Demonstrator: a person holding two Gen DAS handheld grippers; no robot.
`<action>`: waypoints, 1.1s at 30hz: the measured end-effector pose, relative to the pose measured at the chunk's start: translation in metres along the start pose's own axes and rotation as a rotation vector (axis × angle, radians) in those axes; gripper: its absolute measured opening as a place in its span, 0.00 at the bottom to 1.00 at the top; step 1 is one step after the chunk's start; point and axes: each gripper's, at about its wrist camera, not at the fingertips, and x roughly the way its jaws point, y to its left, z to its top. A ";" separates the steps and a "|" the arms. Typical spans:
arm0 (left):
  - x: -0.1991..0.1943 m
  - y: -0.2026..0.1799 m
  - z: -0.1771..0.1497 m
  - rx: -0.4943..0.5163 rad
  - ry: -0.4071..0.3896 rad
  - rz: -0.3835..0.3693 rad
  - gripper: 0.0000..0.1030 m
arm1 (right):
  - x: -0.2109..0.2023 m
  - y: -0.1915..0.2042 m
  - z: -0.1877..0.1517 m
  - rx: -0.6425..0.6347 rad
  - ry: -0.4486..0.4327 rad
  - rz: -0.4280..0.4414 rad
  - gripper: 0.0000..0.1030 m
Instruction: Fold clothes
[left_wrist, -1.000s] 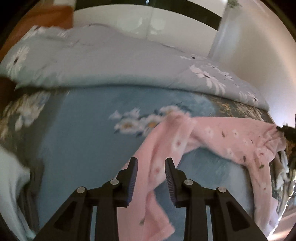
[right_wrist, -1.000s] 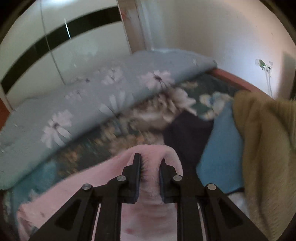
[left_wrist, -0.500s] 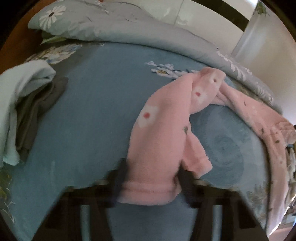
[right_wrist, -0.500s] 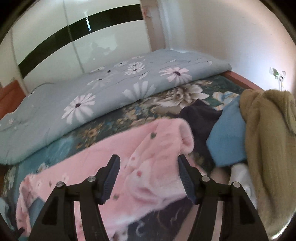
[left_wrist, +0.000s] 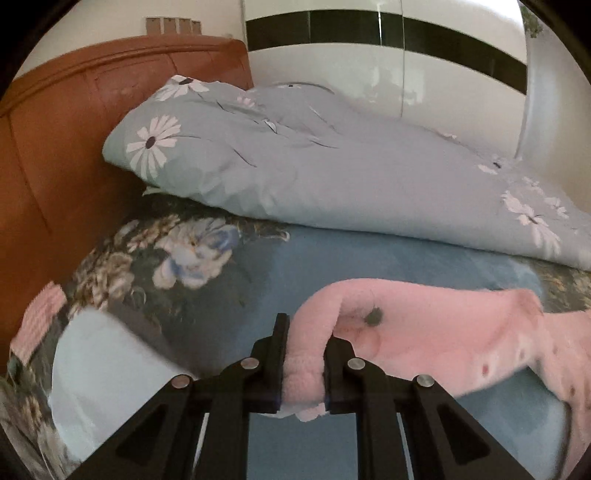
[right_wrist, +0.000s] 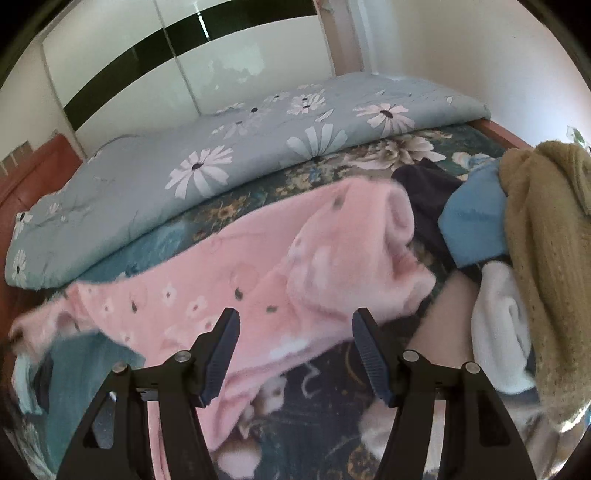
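Note:
A pink fleece garment (left_wrist: 436, 332) with small flower prints lies stretched across the blue floral bed sheet (left_wrist: 303, 258). My left gripper (left_wrist: 304, 354) is shut on one end of it, the cloth bunched between the jaws and lifted off the sheet. The same pink garment (right_wrist: 258, 273) fills the middle of the right wrist view, lying across the bed. My right gripper (right_wrist: 295, 332) is open and empty, jaws wide apart just above the garment's near edge.
A grey daisy-print duvet (left_wrist: 332, 162) is heaped along the far side of the bed before a brown headboard (left_wrist: 55, 140). A pale blue garment (left_wrist: 103, 365) lies lower left. A pile with olive knit (right_wrist: 543, 258), blue cloth (right_wrist: 472, 221), dark cloth and white cloth (right_wrist: 498, 325) sits right.
My left gripper has closed on the garment's end and lifted it. My right gripper, shut on the pink garment a second ago, has let go and stays open.

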 end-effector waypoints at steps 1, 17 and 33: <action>0.013 -0.001 0.004 -0.001 0.015 -0.003 0.16 | -0.003 0.002 -0.006 -0.013 0.005 -0.009 0.63; -0.050 0.021 -0.059 -0.180 -0.048 -0.296 0.53 | -0.015 0.129 -0.171 -0.439 0.321 0.274 0.63; -0.208 0.051 -0.181 -0.200 -0.287 -0.406 0.63 | -0.025 0.155 -0.166 -0.423 0.362 0.344 0.13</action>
